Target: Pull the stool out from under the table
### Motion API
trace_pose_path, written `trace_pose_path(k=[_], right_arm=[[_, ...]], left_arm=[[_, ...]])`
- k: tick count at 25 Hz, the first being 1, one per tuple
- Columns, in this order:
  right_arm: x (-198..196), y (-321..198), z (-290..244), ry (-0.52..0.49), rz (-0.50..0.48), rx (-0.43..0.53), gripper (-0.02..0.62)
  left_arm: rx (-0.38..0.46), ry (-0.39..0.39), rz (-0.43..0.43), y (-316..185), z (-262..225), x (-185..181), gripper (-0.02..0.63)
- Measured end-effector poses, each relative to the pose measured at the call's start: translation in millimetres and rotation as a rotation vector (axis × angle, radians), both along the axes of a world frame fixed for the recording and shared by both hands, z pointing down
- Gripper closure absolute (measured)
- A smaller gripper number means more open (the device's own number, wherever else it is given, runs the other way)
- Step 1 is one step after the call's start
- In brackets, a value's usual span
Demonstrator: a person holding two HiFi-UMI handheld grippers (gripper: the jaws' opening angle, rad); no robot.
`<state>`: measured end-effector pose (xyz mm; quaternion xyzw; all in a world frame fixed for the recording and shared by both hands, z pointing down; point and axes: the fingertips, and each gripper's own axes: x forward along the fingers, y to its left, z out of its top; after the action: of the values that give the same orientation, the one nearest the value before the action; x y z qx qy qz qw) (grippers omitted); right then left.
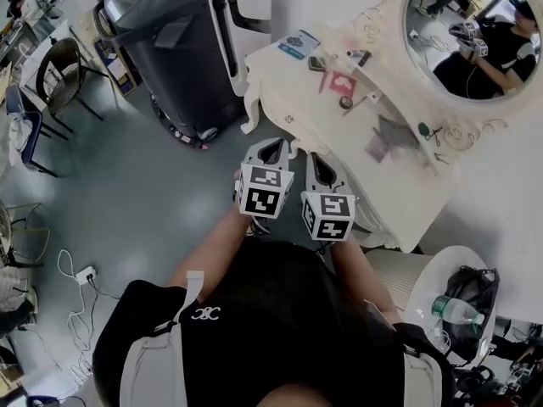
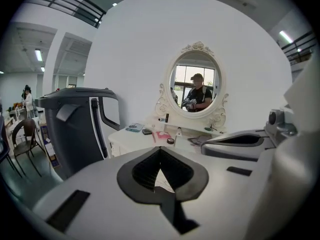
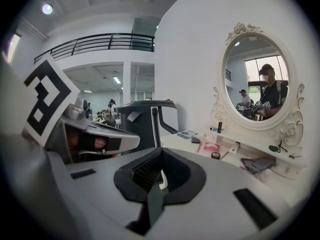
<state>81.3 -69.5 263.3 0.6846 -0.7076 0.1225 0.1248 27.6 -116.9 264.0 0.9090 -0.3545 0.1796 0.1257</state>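
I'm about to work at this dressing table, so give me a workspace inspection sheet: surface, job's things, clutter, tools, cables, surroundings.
Surface: white dressing table with oval mirror, top crowded.
Job's things: stool not clearly seen; a pale shape under the table's edge may be it.
Clutter: blue packet, pink item, grey cloth on the tabletop.
Tools: left tool and right tool both shut, empty, side by side.
Cables: white cable and power strip on the floor.
Surroundings: dark grey machine, chairs, round table bearing a water bottle.
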Motion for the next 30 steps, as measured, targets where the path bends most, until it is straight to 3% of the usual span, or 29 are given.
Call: trace_pose_path(k=[4,9,15,24,30], right_arm=[[-9.1,3.9,14.7,0.019,0.046,-0.052,0.591],[6.9,26.8,31.4,0.019,0.147,-0.109,0.591],[33.8,35.5,50.6,0.044,0.198,-0.172,0.591],[39.0,21.5,131.0,0.186,0.105,-0.388,0.591],[41.9,23.2,182.7,0.303,0.021,-0.479,0.591]], left_arm=[[-0.062,0.013,0.069,-8.5,14.4,5.6,0.603],[-0.125,-0.001,0.162,5.5,37.6,21.3,0.603],[-0.240,0.014,0.161,13.5,63.3,24.5,0.603],[-0.406,-0.012,0.083,21.8,138.8,12.9,0.603],[-0.584,0.040,0.039,27.9,193.5,18.2,0.603]])
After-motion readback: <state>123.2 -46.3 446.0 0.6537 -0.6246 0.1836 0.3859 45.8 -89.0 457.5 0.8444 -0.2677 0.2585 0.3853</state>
